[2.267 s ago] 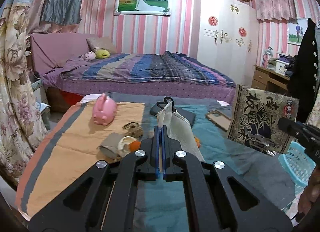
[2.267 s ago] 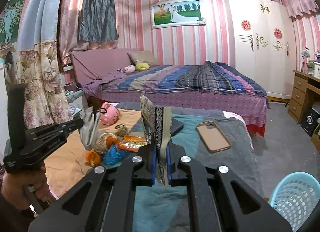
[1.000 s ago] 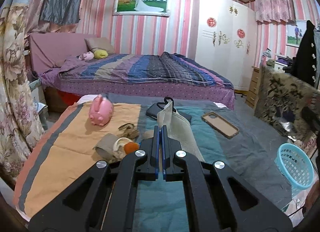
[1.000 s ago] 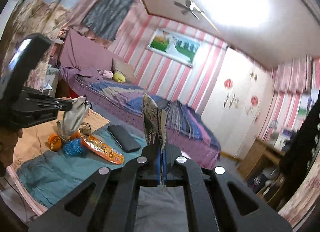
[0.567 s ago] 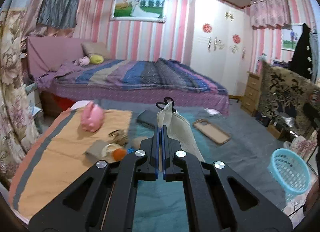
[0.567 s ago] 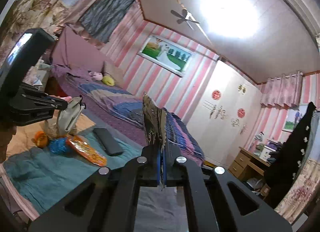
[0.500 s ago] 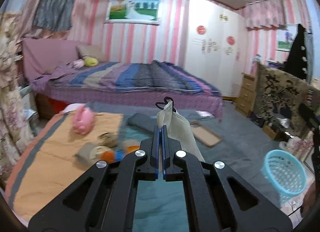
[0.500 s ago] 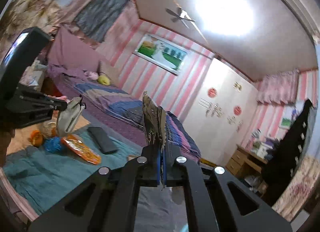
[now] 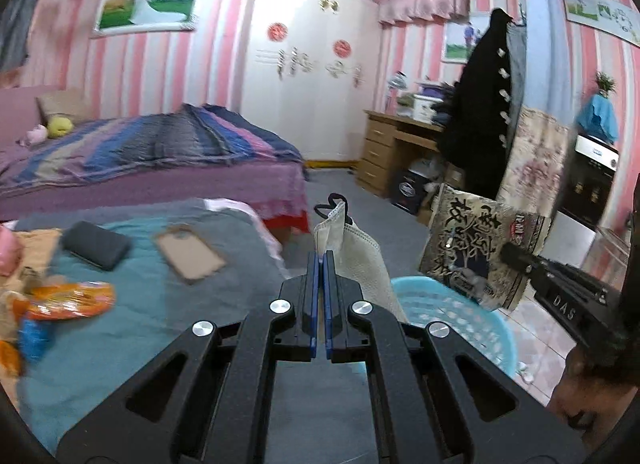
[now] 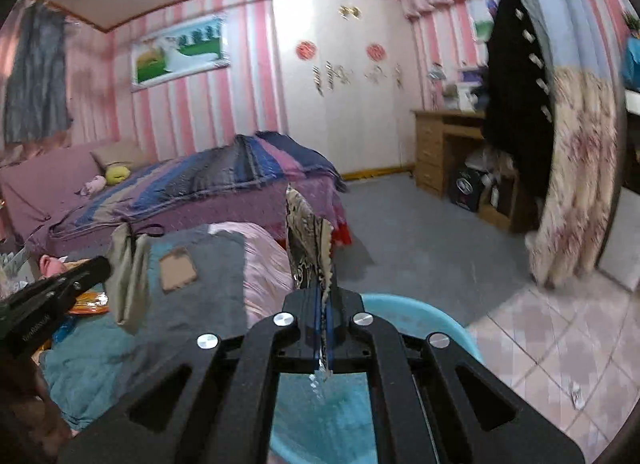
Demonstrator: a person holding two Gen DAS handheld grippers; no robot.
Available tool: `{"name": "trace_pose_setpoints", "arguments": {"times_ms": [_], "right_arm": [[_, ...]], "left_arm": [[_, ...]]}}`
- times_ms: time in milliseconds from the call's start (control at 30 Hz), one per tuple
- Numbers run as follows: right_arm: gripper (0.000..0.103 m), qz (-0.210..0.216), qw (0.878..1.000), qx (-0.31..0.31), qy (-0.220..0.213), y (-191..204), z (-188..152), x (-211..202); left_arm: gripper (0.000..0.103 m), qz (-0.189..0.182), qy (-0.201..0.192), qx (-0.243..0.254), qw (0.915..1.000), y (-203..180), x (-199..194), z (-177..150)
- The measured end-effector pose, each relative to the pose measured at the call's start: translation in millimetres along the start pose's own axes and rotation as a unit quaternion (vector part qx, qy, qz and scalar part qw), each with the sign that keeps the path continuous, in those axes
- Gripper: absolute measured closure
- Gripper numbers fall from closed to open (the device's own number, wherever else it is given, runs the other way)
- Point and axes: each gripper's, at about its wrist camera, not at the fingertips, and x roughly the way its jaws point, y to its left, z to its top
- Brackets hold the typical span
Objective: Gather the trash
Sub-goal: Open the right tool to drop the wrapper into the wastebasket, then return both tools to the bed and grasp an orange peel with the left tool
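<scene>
My left gripper (image 9: 321, 260) is shut on a used white face mask (image 9: 352, 252) and holds it in the air near the light blue plastic basket (image 9: 460, 324). My right gripper (image 10: 326, 296) is shut on a black-and-cream snack wrapper (image 10: 308, 248), directly above the basket (image 10: 424, 316). The wrapper also shows in the left wrist view (image 9: 476, 248), held over the basket's right side. The mask shows in the right wrist view (image 10: 128, 276), hanging from the left gripper (image 10: 96, 270). An orange snack wrapper (image 9: 68, 300) and other bits of litter lie on the low bed.
The low bed with teal and grey covers (image 9: 140, 296) holds a phone (image 9: 190, 254) and a dark case (image 9: 96, 244). A larger bed (image 9: 140, 159) stands behind. A wooden desk (image 9: 396, 147), a hanging black coat (image 9: 484, 119) and a floral curtain (image 10: 576, 183) stand to the right.
Both grippers have swung right, away from the low bed. The basket, formerly far right, now lies just under the right gripper and close before the left. Both loads are still held.
</scene>
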Motion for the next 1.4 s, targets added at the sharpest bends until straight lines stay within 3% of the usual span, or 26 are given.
{"name": "trace_pose_setpoints", "arguments": {"times_ms": [100, 233, 267, 333, 567, 633, 700, 733, 767, 967, 1133, 1400], "right_arm": [[0.097, -0.016, 1.000, 0.006, 0.020, -17.2, -6.6, 6.8], [0.095, -0.027, 0.998, 0.023, 0.045, -32.0, -14.7, 21.1], [0.090, -0.028, 0.998, 0.028, 0.047, -35.3, -13.9, 22.2], [0.037, -0.042, 0.997, 0.038, 0.048, -38.1, -10.4, 25.9], [0.037, -0.061, 0.995, 0.077, 0.010, -51.7, -7.2, 18.5], [0.037, -0.068, 0.994, 0.086, 0.009, -56.3, -7.3, 21.4], [0.037, -0.072, 0.993, 0.090, 0.010, -60.3, -5.8, 23.0], [0.037, -0.076, 0.993, 0.093, 0.009, -60.1, -5.6, 23.4], [0.037, -0.078, 0.992, 0.096, 0.009, -60.4, -5.7, 23.8], [0.037, -0.065, 0.995, 0.071, 0.015, -45.3, -8.0, 28.1], [0.036, -0.044, 0.998, 0.044, 0.018, -20.0, -8.2, 32.3], [0.036, -0.021, 0.999, 0.018, 0.019, 24.5, -8.0, 34.3]], "left_arm": [[0.102, -0.024, 0.024, -0.010, 0.9994, -17.8, 21.0, -1.9], [0.102, -0.036, 0.026, -0.002, 0.9990, -34.3, 28.9, 0.0], [0.102, -0.039, 0.026, -0.001, 0.9989, -38.7, 30.5, 1.3], [0.102, -0.043, 0.026, 0.005, 0.9987, -45.0, 32.9, 3.3], [0.101, -0.056, 0.047, -0.006, 0.9973, -53.6, 49.8, 1.5], [0.097, -0.066, 0.053, -0.005, 0.9963, -58.4, 56.4, -0.3], [0.065, -0.085, 0.058, 0.001, 0.9947, -64.9, 59.1, 0.0], [0.027, -0.093, 0.057, 0.000, 0.9940, -65.4, 58.5, 0.5], [0.009, -0.091, 0.049, -0.007, 0.9947, -63.7, 55.3, 1.2], [0.009, -0.057, 0.032, -0.006, 0.9978, -39.6, 39.7, 7.0], [0.009, -0.010, 0.019, 0.001, 0.9998, 3.1, 12.9, 12.4], [0.009, 0.026, 0.010, -0.017, 0.9995, 75.6, -23.6, 16.1]]}}
